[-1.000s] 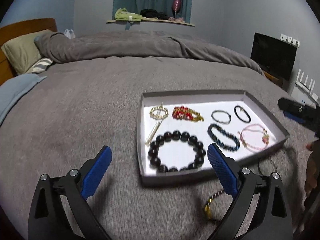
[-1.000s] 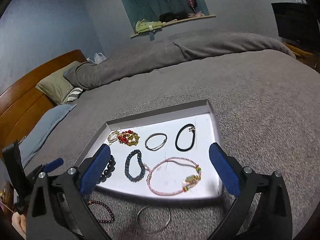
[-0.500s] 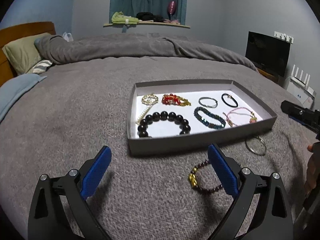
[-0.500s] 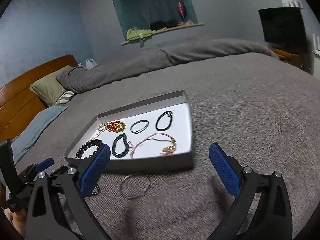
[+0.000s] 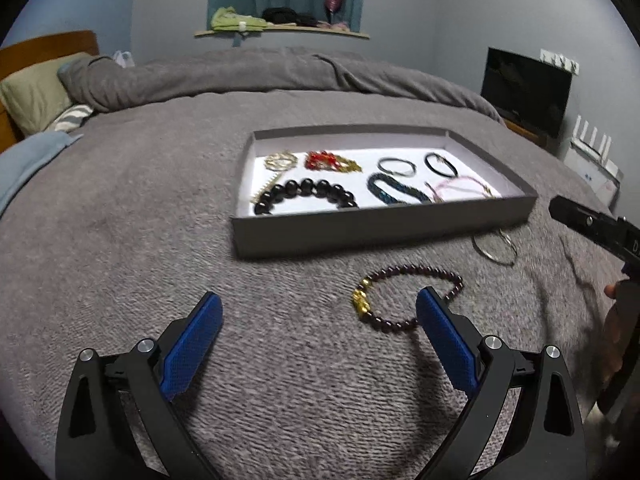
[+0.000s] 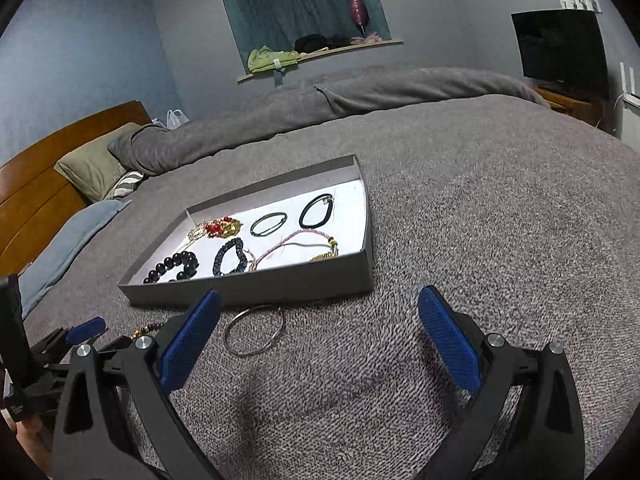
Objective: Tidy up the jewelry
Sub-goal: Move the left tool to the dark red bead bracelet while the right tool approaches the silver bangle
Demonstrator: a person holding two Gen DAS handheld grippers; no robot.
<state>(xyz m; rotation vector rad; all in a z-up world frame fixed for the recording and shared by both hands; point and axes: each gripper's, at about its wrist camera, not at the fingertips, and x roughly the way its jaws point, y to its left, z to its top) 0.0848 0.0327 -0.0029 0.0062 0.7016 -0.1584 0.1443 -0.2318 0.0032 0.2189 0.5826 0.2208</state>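
While the tray [image 5: 384, 224] holds bracelets, 2 (outside) lie loose.

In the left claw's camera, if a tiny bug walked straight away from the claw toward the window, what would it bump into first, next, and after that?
Left claw → dark red bead bracelet → grey tray → big black bead bracelet → red and gold jewelry → rumpled grey blanket → window shelf.

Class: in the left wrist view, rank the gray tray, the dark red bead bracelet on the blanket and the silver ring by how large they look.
1. gray tray
2. dark red bead bracelet; being nearer the camera enlarges it.
3. silver ring
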